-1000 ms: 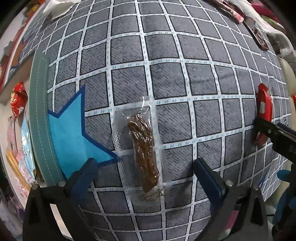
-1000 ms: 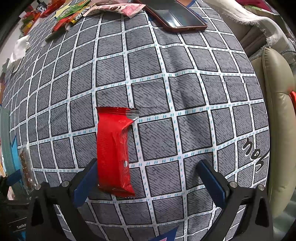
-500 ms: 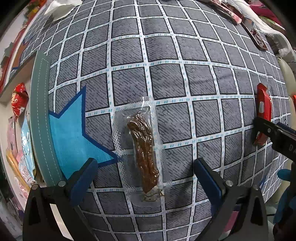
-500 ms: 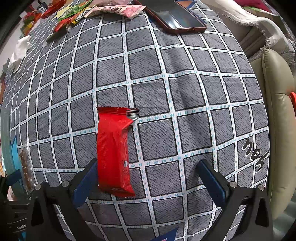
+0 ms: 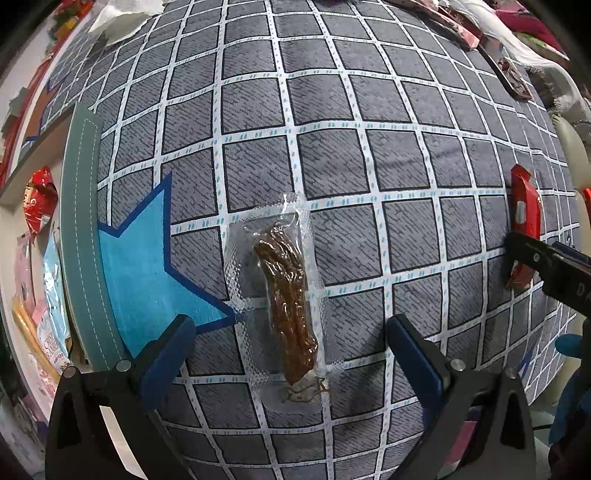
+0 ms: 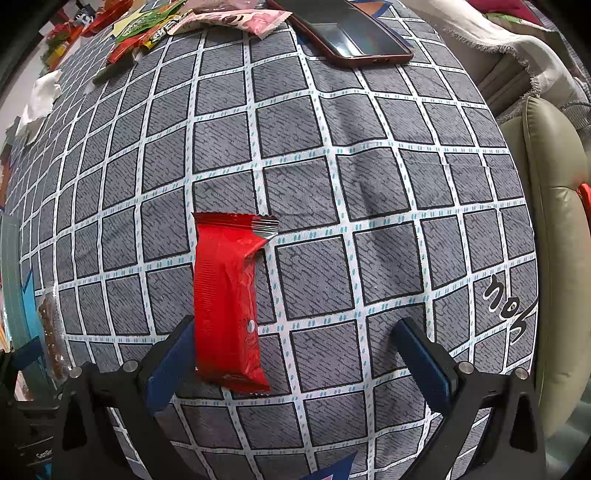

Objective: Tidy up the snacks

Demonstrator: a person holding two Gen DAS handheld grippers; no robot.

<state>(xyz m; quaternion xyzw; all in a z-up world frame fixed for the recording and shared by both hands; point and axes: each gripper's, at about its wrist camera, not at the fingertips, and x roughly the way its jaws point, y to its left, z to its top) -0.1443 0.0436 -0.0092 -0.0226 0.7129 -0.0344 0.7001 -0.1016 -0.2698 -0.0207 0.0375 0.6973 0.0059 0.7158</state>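
Note:
A clear packet with a brown dried snack stick (image 5: 290,291) lies on the grey checked cloth (image 5: 332,110), between the jaws of my left gripper (image 5: 291,345), which is open and just above it. A red snack packet (image 6: 229,302) lies on the same cloth in the right wrist view. My right gripper (image 6: 299,350) is open, its left finger (image 6: 170,354) beside the packet's near end. The red packet also shows at the right edge of the left wrist view (image 5: 522,221). The brown snack also shows at the left edge of the right wrist view (image 6: 50,332).
A phone in a red case (image 6: 351,37) and several snack packets (image 6: 207,18) lie at the cloth's far edge. A beige cushion (image 6: 554,258) lies to the right. A shelf with packets (image 5: 40,206) is left of the cloth's green border (image 5: 79,221).

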